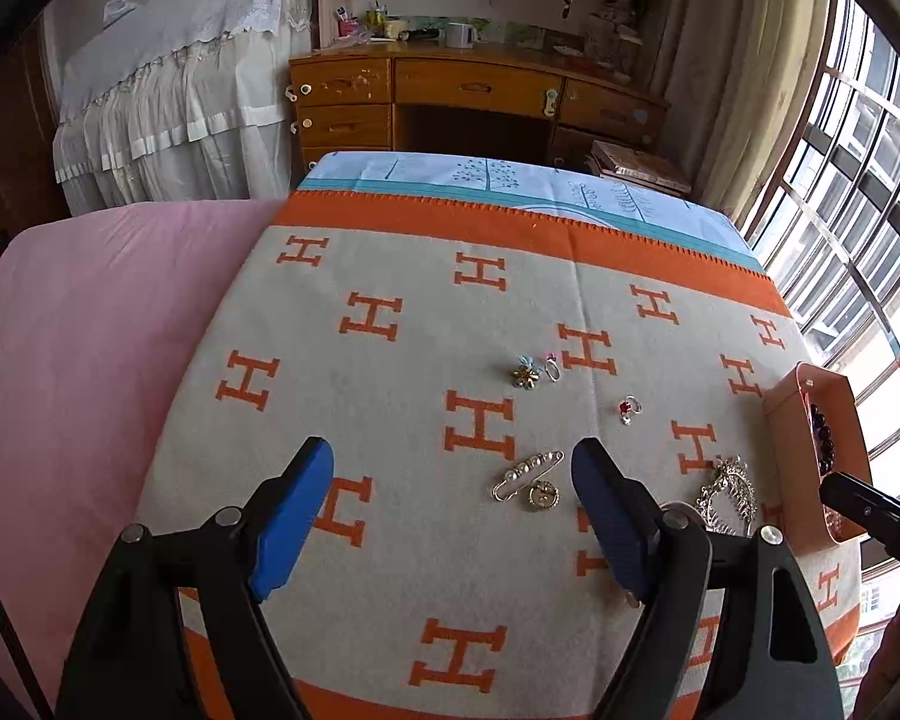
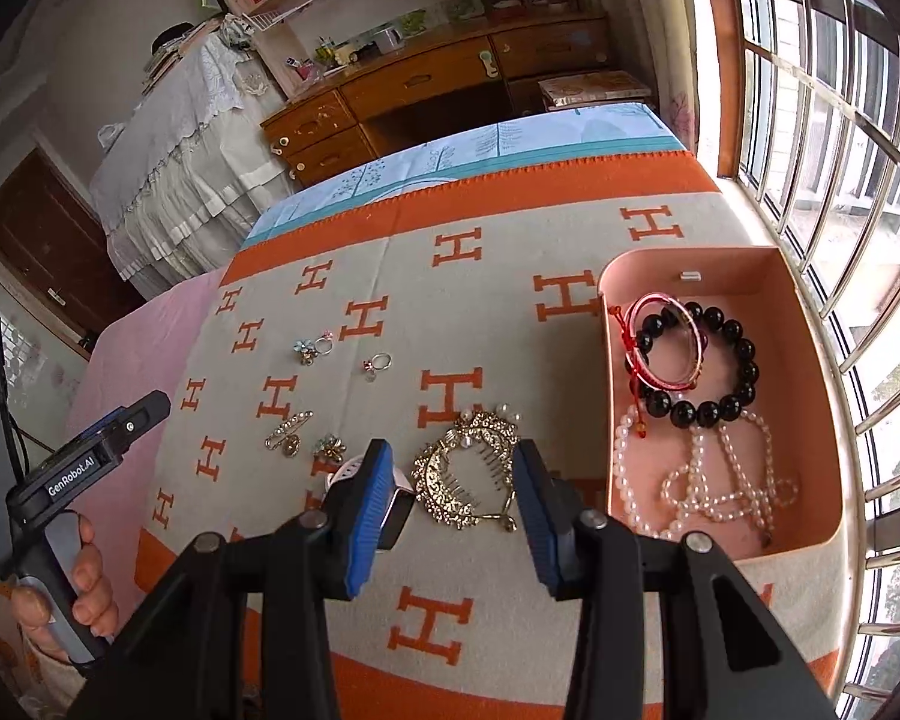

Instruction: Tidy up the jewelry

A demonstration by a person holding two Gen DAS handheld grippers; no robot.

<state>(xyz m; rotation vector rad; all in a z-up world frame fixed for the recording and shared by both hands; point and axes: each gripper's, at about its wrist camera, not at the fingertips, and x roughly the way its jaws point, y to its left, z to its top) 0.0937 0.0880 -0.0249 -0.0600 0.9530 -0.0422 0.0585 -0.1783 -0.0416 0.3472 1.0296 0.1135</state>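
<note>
A pink box (image 2: pixel 810 324) at the right holds a black bead bracelet (image 2: pixel 732 354), a red bangle (image 2: pixel 654 336) and a pearl necklace (image 2: pixel 696 468); the box also shows in the left wrist view (image 1: pixel 792 396). A gold hair comb (image 2: pixel 462 468) lies between the open fingers of my right gripper (image 2: pixel 450 468). My left gripper (image 1: pixel 453 462) is open and empty above the blanket, with a pearl pin brooch (image 1: pixel 525 474) just ahead of its right finger. A flower brooch (image 1: pixel 525 375) and two rings (image 1: pixel 629 408) lie farther out.
The orange and grey H-pattern blanket (image 1: pixel 390 408) covers the bed; pink sheet (image 1: pixel 90 330) to the left. A wooden desk (image 1: pixel 480 90) stands beyond the bed. Barred windows (image 2: pixel 840 150) run along the right. A white watch-like object (image 2: pixel 390 504) lies by the right gripper's left finger.
</note>
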